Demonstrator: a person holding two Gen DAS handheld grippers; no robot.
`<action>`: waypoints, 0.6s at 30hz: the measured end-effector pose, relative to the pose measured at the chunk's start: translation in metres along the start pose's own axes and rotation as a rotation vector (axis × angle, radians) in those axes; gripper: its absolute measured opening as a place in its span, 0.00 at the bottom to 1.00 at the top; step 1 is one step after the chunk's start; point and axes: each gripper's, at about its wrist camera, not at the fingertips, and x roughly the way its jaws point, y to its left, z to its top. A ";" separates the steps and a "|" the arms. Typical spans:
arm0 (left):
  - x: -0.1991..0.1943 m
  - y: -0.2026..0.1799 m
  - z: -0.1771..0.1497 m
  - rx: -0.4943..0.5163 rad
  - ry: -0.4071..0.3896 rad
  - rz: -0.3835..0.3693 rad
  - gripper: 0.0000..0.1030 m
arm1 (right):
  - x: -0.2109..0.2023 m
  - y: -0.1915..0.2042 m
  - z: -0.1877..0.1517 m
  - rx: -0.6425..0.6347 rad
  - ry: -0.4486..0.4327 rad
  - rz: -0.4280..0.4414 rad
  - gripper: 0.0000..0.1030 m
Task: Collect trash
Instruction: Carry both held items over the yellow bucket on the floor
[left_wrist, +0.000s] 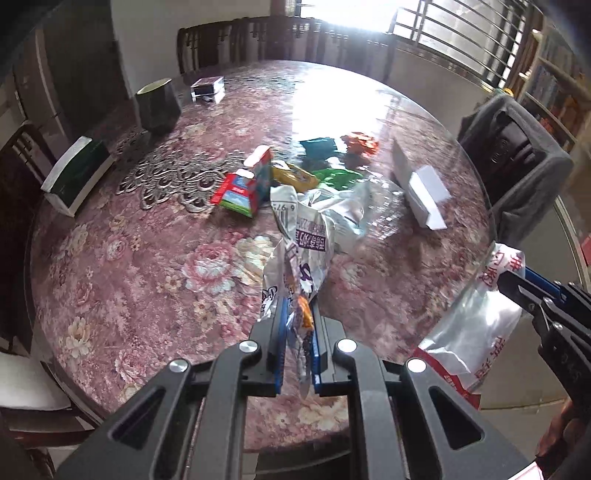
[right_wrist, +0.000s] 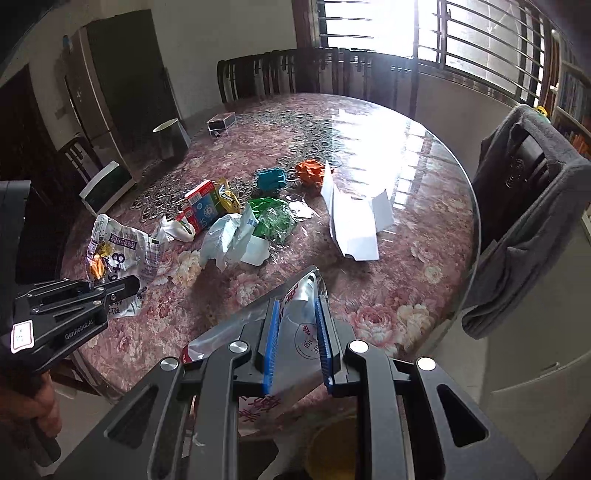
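Pinching wrapper (left_wrist: 295, 273): left hand-held gripper (left_wrist: 298, 321) | right hand-held gripper (right_wrist: 297, 325): clamping bag (right_wrist: 295, 343)

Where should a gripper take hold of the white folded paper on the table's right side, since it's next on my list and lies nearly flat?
Grip the white folded paper by its raised flap, the one part standing up off the table. Come from above and from the near edge, jaws either side of the flap. The rest lies too flat on the glass to get under, I'd judge.
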 end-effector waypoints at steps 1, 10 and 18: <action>-0.004 -0.011 -0.005 0.028 0.002 -0.021 0.11 | -0.007 -0.004 -0.006 0.016 -0.001 -0.013 0.19; -0.012 -0.103 -0.051 0.251 0.054 -0.181 0.11 | -0.063 -0.050 -0.076 0.176 -0.006 -0.168 0.19; -0.022 -0.169 -0.097 0.423 0.099 -0.277 0.11 | -0.102 -0.079 -0.154 0.299 0.046 -0.270 0.19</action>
